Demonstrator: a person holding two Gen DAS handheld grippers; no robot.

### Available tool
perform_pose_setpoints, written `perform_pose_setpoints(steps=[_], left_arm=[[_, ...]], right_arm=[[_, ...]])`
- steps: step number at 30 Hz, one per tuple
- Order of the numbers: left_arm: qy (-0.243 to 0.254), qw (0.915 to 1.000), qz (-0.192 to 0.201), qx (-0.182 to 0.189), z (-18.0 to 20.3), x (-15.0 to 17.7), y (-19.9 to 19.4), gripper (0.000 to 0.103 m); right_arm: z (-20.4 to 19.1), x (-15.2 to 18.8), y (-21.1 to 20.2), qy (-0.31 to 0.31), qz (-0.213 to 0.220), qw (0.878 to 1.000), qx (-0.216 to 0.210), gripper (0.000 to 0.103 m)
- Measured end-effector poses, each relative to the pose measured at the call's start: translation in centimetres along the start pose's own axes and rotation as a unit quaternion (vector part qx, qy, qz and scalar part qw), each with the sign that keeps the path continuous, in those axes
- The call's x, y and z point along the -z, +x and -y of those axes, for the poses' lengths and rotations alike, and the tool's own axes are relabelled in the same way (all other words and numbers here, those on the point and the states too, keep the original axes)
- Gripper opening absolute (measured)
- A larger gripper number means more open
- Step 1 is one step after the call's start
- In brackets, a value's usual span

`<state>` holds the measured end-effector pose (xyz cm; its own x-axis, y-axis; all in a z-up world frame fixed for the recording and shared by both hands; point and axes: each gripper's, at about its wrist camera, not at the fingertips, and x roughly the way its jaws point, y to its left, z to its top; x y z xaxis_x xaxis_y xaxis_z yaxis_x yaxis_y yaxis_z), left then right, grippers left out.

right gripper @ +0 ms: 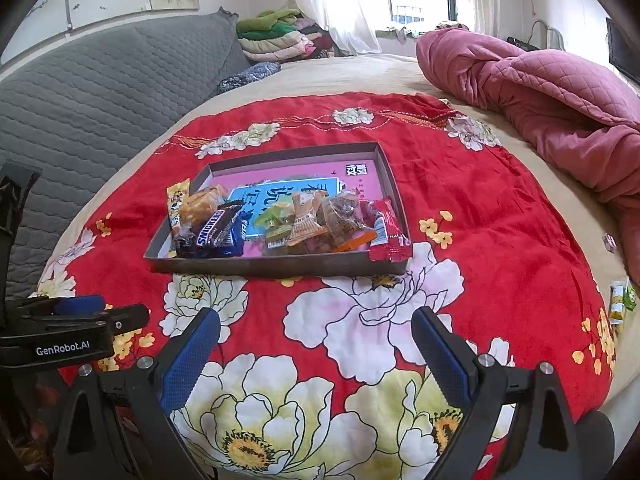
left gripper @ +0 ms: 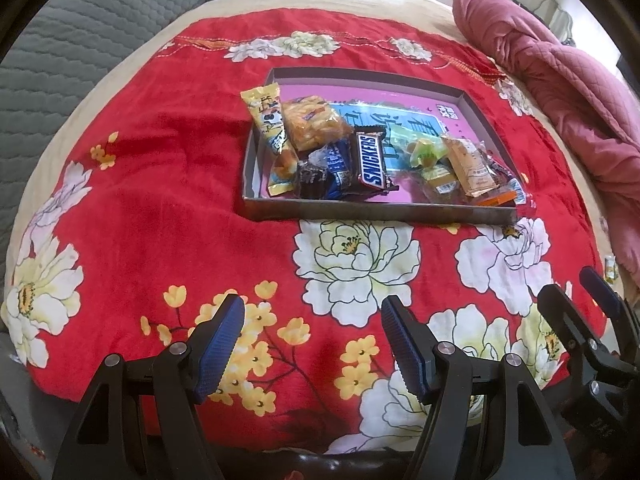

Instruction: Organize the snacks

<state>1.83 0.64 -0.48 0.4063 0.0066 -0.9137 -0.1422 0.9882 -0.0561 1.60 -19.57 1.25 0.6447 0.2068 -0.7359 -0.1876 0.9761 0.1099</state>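
A shallow grey cardboard tray (left gripper: 360,212) with a pink and blue floor sits on the red floral cloth; it also shows in the right wrist view (right gripper: 280,268). Several wrapped snacks lie piled along its near side, among them a Snickers bar (left gripper: 371,162) (right gripper: 212,230), a yellow packet (left gripper: 266,118) leaning on the left rim, and a red packet (right gripper: 390,232) hanging over the right corner. My left gripper (left gripper: 312,312) is open and empty, well short of the tray. My right gripper (right gripper: 316,324) is open and empty too, beside the left one.
The red floral cloth (left gripper: 160,220) covers a beige bed. A bunched pink quilt (right gripper: 540,92) lies at the right. A grey quilted headboard (right gripper: 92,92) stands at the left. Small loose packets (right gripper: 620,304) lie on the bed's right edge.
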Motion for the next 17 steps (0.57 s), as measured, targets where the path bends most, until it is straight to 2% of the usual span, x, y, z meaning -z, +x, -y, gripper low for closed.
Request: perform_pose_setpoints(steps=[5,11,17], left_arm=[[0.005,0.9999,0.001,-0.016,-0.2,0.1,0.5,0.073],[0.004,0.9998,-0.011,-0.019,-0.5,0.2,1.7,0.073],[-0.002,0.9999,0.014,-0.007,-2.0,-0.7,2.5,0.073]], right_arm=[[-0.3,0.0,0.2,-0.005,0.000,1.000,0.003,0.097],[-0.4,0.1,0.5,-0.010,-0.004,1.000,0.001,0.097],[-0.1,-0.1,1.0,-0.006,0.007,1.000,-0.013,0.098]])
